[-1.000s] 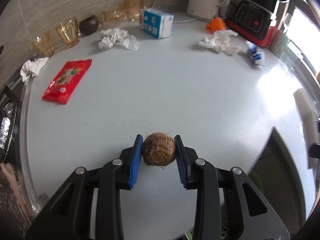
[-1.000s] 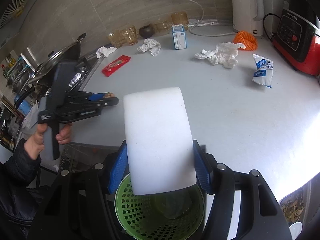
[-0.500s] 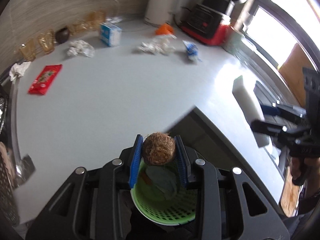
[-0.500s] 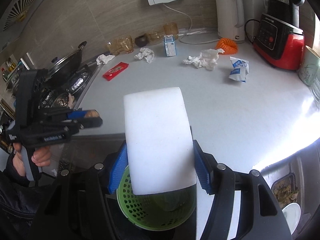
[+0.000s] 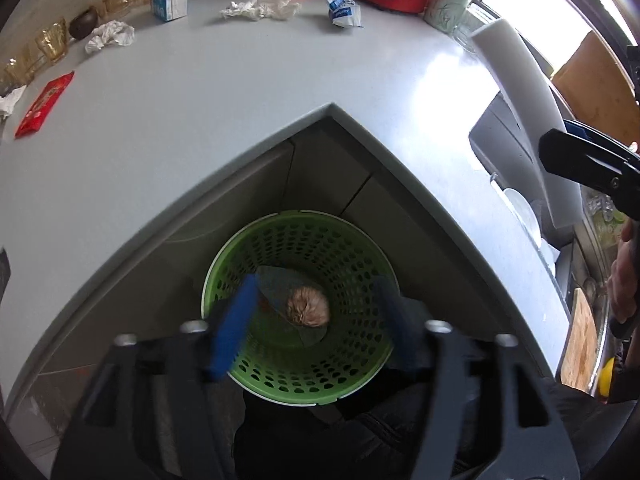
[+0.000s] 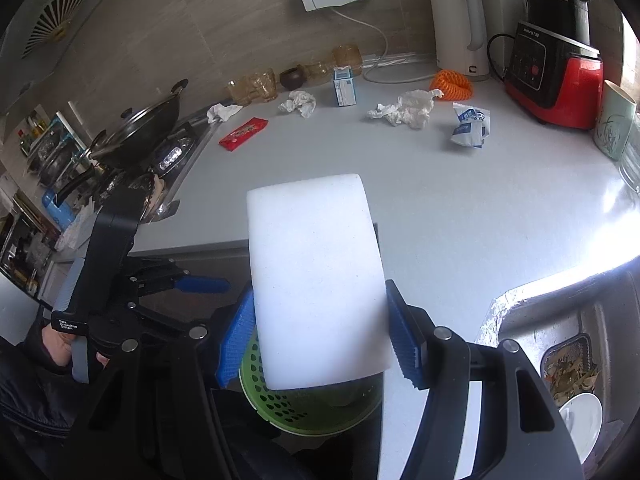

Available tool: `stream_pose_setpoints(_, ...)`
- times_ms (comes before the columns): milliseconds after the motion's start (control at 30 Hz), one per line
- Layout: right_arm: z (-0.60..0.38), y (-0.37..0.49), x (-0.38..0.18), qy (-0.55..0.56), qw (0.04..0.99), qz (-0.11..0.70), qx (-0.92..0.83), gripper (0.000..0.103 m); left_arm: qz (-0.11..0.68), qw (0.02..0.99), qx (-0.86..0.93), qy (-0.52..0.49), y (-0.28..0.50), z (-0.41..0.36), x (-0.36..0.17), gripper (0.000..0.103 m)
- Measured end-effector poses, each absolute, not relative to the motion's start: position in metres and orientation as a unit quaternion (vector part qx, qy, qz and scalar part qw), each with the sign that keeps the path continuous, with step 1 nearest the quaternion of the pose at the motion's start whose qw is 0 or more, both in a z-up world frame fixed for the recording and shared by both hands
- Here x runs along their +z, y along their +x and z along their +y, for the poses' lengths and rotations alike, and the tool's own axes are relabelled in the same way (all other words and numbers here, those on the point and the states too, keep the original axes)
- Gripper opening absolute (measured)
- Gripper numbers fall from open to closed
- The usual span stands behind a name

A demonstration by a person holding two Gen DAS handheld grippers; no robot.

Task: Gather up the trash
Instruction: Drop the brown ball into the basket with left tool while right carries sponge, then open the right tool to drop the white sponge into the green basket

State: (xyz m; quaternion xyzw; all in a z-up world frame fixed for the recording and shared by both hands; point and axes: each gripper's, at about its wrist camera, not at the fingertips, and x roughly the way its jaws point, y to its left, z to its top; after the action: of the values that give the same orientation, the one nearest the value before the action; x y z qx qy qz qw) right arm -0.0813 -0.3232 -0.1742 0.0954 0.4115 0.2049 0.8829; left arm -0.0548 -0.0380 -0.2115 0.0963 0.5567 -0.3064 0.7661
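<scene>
Left gripper (image 5: 312, 326) is spread wide with nothing in it; the brown ball (image 5: 308, 306) sits in the green bin (image 5: 360, 376) straight below. Right gripper (image 6: 320, 340) clamps the white block (image 6: 316, 280), long axis pointing 12 o'clock, bin peeking out at 6 right underneath, so right's nearer.

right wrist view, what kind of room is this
Most likely a home kitchen: a lidded wok sits on a stove at the left, an electric kettle stands on the grey countertop, and a sink is at lower right.
</scene>
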Motion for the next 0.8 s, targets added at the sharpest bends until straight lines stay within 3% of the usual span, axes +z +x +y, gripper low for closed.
stream_pose_setpoints(200,-0.324,-0.084,-0.178,0.092,0.879,0.415,0.216,0.062,0.528,0.796,-0.283,0.083,-0.056,-0.026,-0.189,0.085)
stream_pose_setpoints(467,-0.305,-0.095,-0.184,0.06,0.868,0.429,0.242,0.063,0.47,0.855,-0.211,0.059,-0.033,0.017,-0.143,0.096)
stream_pose_setpoints(800,-0.261,-0.091,-0.222,0.007,0.842,0.475,0.256,0.063,0.45,0.878,-0.152,0.06,-0.006,0.053,-0.126,0.095)
